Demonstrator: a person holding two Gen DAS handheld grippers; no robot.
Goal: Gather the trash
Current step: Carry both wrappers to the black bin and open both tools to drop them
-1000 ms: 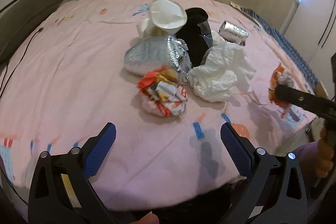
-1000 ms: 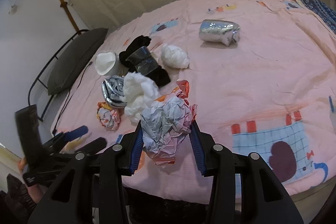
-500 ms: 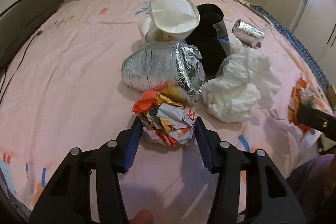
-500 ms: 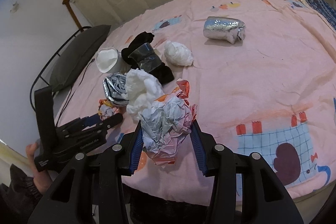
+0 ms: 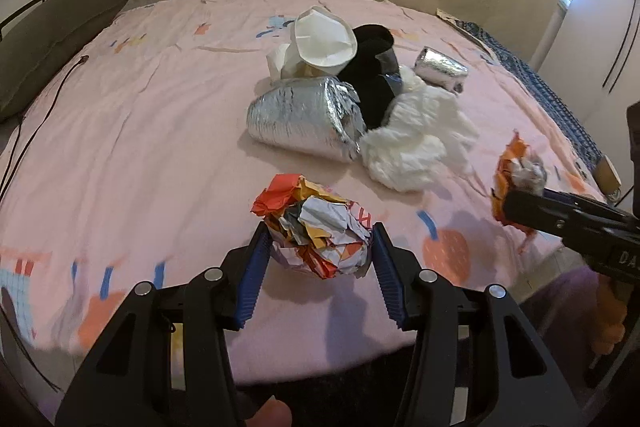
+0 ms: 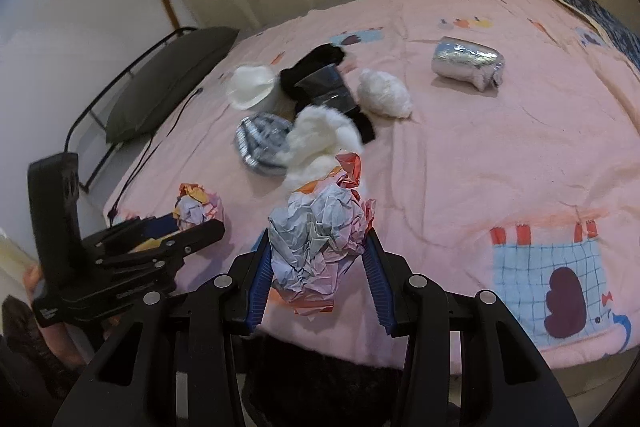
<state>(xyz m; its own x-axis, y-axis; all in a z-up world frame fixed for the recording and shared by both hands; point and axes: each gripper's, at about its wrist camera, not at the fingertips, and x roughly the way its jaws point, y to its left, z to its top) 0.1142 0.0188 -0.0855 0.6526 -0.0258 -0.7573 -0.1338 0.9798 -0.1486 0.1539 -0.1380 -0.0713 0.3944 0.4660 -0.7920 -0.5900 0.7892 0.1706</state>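
Left gripper [image 5: 318,253] is clamped on a colourful paper wad [image 5: 318,227], blue pads against both its sides, wad lifted just off the pink sheet [image 5: 140,131] by the look of the shadow under it — hard to be sure. Right gripper [image 6: 316,267] is clenched on a second wad [image 6: 318,239], grey-pink crumple, held clear above the bed edge. So two pieces in hand, none visibly binned; no bin or bag in either view. My read: early to mid task. Left on the sheet, counted: 2 foil wads — big one [image 5: 304,119] mid-pile, small one [image 6: 468,61] apart toward the far side; 2 white tissue clumps — large [image 5: 416,139], small [image 6: 384,93]; 1 white paper cup [image 5: 324,41], on its side; 1 black item [image 5: 372,83] with a clear plastic bit on it, can't tell what it is. Six pieces to go, plus dropping off the two held. Grey pillow [image 5: 48,35] at the left — not trash.
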